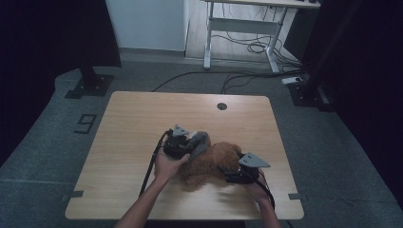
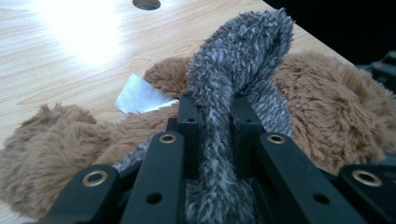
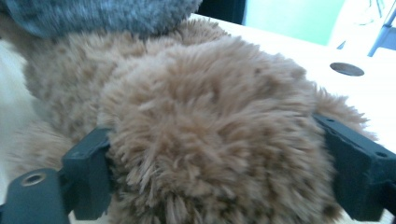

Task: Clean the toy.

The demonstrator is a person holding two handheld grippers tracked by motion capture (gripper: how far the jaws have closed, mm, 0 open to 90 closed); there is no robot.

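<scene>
On the surface (image 1: 133, 123), the left tool (image 1: 189, 145) pinches a grey furry strip (image 2: 243, 60) that rises from the brown plush toy (image 1: 211, 161) lying near the front edge. To its right, the right tool (image 1: 234, 175) is spread wide, its jaws flanking the toy's rounded end.

Brown fuzzy plush toy (image 1: 211, 161) sat between both grippers, left gripper (image 1: 183, 148) pinching its grey fuzzy part (image 1: 201, 141), right gripper (image 1: 236, 175) at its other end.
</scene>
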